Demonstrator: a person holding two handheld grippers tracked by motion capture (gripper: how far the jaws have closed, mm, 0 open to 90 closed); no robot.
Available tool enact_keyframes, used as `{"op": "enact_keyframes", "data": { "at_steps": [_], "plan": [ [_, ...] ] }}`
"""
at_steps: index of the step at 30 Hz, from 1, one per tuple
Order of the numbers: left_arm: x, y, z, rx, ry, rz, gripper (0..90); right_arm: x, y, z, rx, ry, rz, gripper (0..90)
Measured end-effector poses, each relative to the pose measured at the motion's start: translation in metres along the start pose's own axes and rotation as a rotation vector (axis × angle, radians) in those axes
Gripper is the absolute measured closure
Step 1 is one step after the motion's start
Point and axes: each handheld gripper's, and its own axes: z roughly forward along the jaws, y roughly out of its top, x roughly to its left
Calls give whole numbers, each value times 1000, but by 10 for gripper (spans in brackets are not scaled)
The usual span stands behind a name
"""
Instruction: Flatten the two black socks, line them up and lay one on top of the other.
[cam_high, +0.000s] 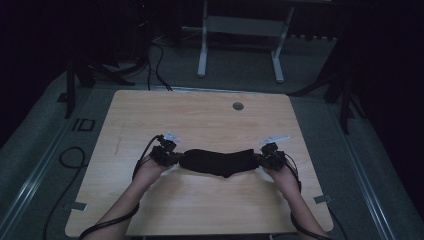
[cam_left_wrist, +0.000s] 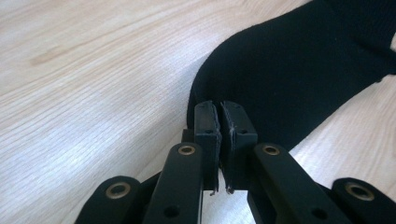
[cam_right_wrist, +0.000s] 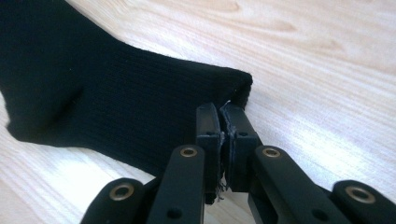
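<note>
Black sock (cam_high: 220, 161) stretched between both clamped tongs, left (cam_high: 172, 157) and right (cam_high: 263, 159), mid-table (cam_high: 200, 120).

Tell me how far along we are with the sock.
Done: both tongs have the sock. The left tongs are shut on one end and the right tongs on the ribbed end. In hand: it hangs stretched between them over the table, sagging in the middle. Left: probably laying it flat and letting go; neither has happened yet.

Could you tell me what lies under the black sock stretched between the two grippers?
Bare wooden table shows all round the black sock. What lies directly beneath its middle is covered.
</note>
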Motion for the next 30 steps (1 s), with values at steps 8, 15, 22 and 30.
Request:
{"op": "enact_keyframes", "data": {
  "at_steps": [8, 15, 22, 30],
  "plan": [
    [7, -3, 11, -8, 21, -19, 854, 0, -3, 11, 17, -13, -5, 857],
    [11, -3, 10, -8, 26, -39, 673, 1, -1, 11, 24, -9, -11, 794],
    [1, -3, -17, -76, 28, 22, 734, 4, 7, -14, -60, -5, -29, 822],
    [-13, -5, 5, -46, 20, 56, 890, 12, 8, 3, -26, 4, -51, 898]
  ]
}}
